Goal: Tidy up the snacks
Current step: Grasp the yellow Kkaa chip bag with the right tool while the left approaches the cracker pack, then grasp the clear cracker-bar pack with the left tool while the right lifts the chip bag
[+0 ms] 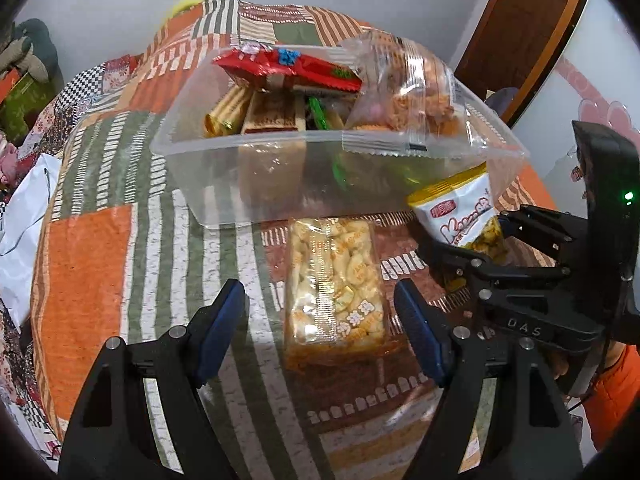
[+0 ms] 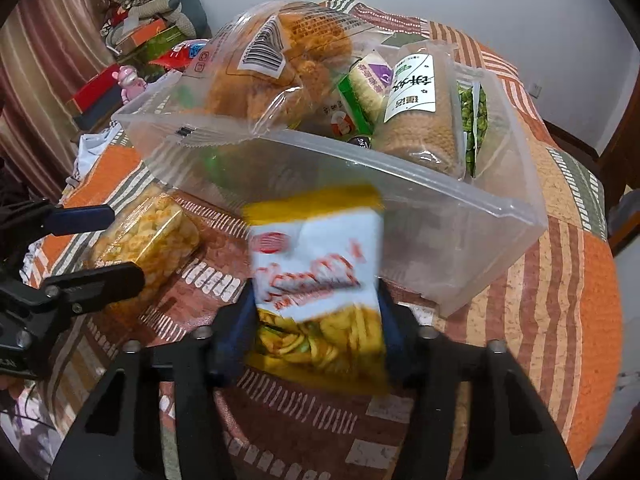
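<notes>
The clear plastic tub (image 2: 460, 216) holds assorted snack packets. The right gripper (image 2: 316, 320) clamps a white-and-yellow chip bag (image 2: 316, 264) near it; the left gripper (image 1: 320, 320) is spread around a clear puffed-snack pack (image 1: 336, 280) on the tablecloth (image 1: 88, 260).

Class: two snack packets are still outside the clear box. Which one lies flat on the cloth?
The clear packet of pale puffed pieces, between the open left gripper fingers. The white-and-yellow packet is pinched in the right gripper.

left gripper (image 1: 320, 320) angled downward, jaws spread wide with nothing gripped, right gripper (image 2: 316, 332) tilted down, blue pads (image 2: 230, 336) clamped tight
</notes>
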`<action>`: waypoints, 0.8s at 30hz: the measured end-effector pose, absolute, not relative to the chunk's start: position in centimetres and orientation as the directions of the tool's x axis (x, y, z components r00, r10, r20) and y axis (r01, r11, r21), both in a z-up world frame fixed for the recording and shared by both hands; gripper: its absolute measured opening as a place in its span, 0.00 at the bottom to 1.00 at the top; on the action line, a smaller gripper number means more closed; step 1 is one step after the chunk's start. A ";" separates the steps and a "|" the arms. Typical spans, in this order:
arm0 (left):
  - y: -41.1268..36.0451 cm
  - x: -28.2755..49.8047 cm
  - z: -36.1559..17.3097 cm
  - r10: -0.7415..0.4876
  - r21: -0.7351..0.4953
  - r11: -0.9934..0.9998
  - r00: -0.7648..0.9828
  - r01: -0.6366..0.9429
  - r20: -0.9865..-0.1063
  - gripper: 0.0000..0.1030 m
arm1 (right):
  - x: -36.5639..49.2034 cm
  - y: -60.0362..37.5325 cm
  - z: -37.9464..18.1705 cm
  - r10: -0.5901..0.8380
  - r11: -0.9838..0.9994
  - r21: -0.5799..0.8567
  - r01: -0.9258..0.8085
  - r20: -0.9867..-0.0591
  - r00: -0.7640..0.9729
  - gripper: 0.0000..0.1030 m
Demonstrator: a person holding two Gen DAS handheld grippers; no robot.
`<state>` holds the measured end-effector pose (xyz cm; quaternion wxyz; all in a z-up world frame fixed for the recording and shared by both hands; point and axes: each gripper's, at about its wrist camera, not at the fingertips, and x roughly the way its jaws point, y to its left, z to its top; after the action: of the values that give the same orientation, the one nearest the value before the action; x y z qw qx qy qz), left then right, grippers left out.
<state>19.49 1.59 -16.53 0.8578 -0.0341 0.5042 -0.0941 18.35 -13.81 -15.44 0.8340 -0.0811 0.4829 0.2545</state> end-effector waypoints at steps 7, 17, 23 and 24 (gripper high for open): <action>1.0 20.1 -17.7 -0.194 -0.146 0.980 0.455 0.137 -0.869 0.75 | 18.6 -13.7 -15.3 0.355 0.854 0.115 -0.508 -0.842 0.405 0.40; -0.4 20.0 -18.5 -0.134 -0.062 0.986 0.524 0.154 -0.841 0.50 | 17.7 -13.8 -14.9 0.388 0.841 0.141 -0.522 -0.831 0.400 0.37; -0.7 19.5 -18.4 -0.142 -0.064 0.985 0.531 0.163 -0.835 0.44 | 17.3 -13.4 -14.7 0.404 0.828 0.142 -0.543 -0.822 0.401 0.36; -0.5 19.4 -18.3 -0.145 -0.068 0.984 0.531 0.163 -0.835 0.44 | 17.2 -13.3 -14.7 0.409 0.825 0.144 -0.547 -0.821 0.400 0.36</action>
<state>19.43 -0.52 -18.28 0.8749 0.0093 0.4761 -0.0881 17.19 -13.31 -14.70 0.8333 -0.0743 0.4668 0.2867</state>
